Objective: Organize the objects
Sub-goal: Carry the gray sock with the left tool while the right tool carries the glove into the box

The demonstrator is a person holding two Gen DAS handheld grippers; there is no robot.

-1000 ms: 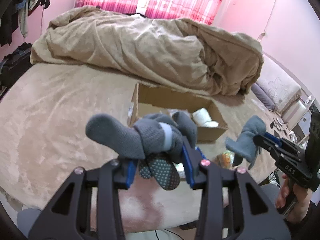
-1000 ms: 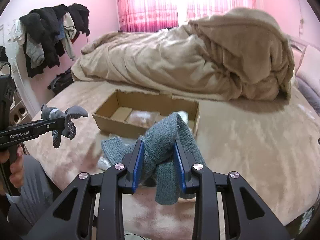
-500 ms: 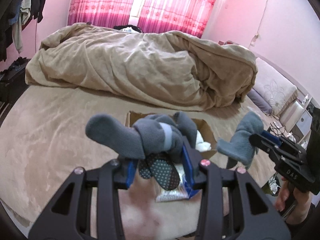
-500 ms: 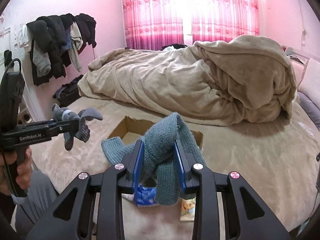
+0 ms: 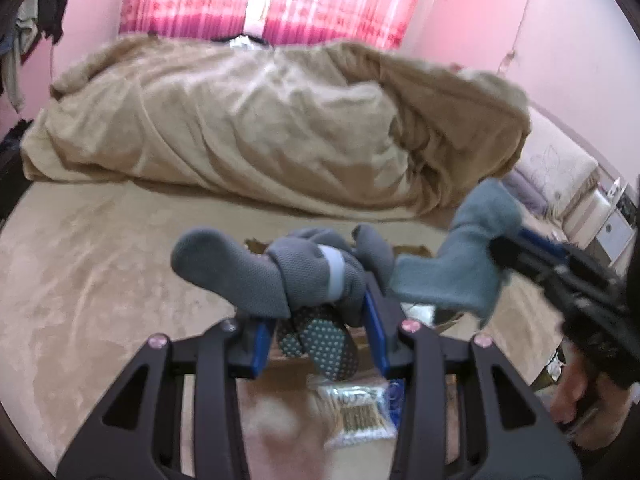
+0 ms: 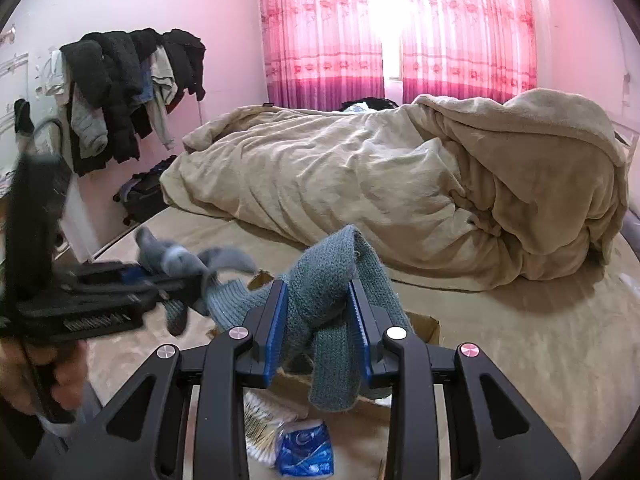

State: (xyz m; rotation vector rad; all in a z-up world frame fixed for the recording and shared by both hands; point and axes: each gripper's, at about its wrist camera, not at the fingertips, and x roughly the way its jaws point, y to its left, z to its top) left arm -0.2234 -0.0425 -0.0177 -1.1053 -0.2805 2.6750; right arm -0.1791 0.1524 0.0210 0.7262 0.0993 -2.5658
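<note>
My left gripper (image 5: 316, 320) is shut on a bundle of grey socks (image 5: 280, 276) with dotted soles, held above the bed. My right gripper (image 6: 320, 320) is shut on a teal knitted sock (image 6: 340, 300). In the left wrist view the right gripper (image 5: 496, 246) and its teal sock (image 5: 460, 276) sit close at the right. In the right wrist view the left gripper (image 6: 204, 280) with the grey socks (image 6: 180, 260) sits at the left, blurred. The cardboard box (image 6: 424, 326) lies mostly hidden below both grippers.
A heaped beige duvet (image 6: 400, 184) fills the far side of the bed. A clear packet of cotton swabs (image 5: 356, 412) and a blue packet (image 6: 304, 452) lie near the bed's front edge. Dark clothes hang on a rack (image 6: 120, 92) at the left wall.
Both grippers have risen and moved closer together, each still holding its socks. The box has dropped out of sight below them.
</note>
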